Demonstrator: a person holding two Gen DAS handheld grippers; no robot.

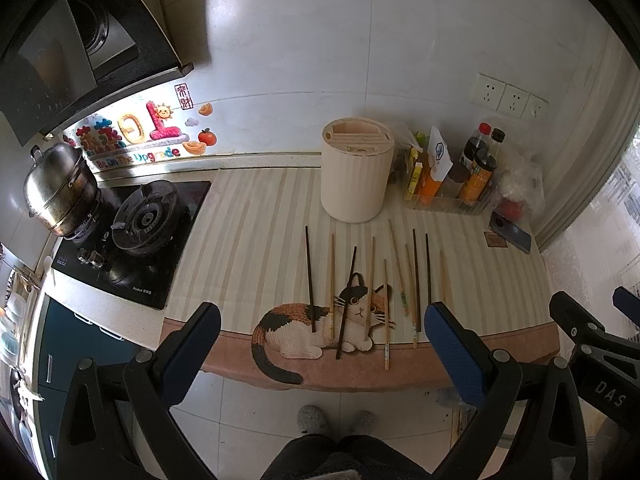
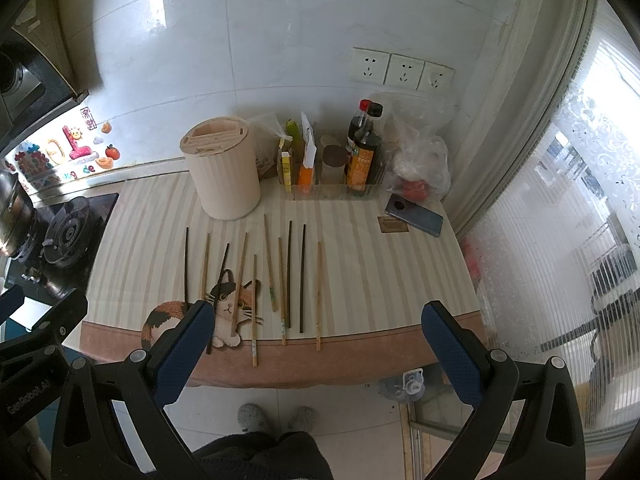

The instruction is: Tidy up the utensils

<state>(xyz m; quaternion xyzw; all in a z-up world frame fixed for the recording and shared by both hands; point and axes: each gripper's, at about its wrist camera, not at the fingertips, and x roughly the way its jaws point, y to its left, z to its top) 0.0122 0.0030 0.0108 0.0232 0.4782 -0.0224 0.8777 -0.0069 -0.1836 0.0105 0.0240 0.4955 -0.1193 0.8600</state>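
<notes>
Wide view here: a white-tiled kitchen wall (image 2: 280,40) behind a striped cream counter mat with a calico cat print (image 1: 248,240). At the mat's back stands one cream cylindrical utensil holder with a slotted top (image 1: 354,176); nothing sticks out of its slots. Right of it, a clear plastic tray (image 2: 332,192) holds sauce bottles and packets. Ten chopsticks lie loose in a row in front of the holder, four dark ones (image 1: 309,276) and six pale wooden ones (image 2: 319,292). Left gripper (image 1: 320,344) hangs spread wide, empty, at the counter edge. Right gripper (image 2: 316,344) likewise spread, holding nothing.
</notes>
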